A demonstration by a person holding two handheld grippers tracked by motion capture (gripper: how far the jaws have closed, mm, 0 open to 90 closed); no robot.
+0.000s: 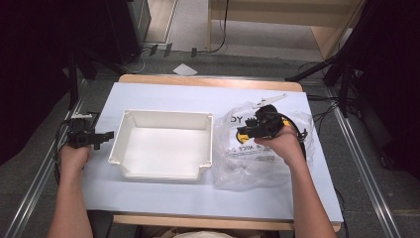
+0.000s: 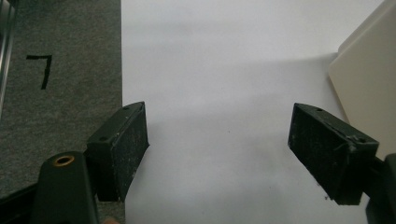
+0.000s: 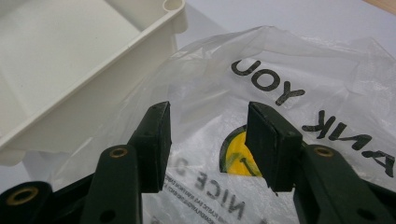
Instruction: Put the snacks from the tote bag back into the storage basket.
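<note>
A clear plastic bag (image 1: 257,148) with black lettering and a yellow smiley lies crumpled at the table's right, seen close up as the bag (image 3: 280,79). My right gripper (image 1: 243,132) hovers just over it, pointing left toward the bin; its jaws stand open around the smiley print (image 3: 236,156), gripper (image 3: 208,144) empty. An empty white plastic bin (image 1: 163,144) sits mid-table, its corner (image 3: 173,9) beside the bag. My left gripper (image 1: 106,135) rests at the table's left edge, open with nothing between its fingers, gripper (image 2: 217,149), over bare white tabletop (image 2: 219,70).
The white tabletop (image 1: 163,96) ends at its left edge against grey carpet marked with a "7" (image 2: 39,70). The bin's side (image 2: 369,79) lies right of my left gripper. Black stands (image 1: 341,74) and cables flank the table.
</note>
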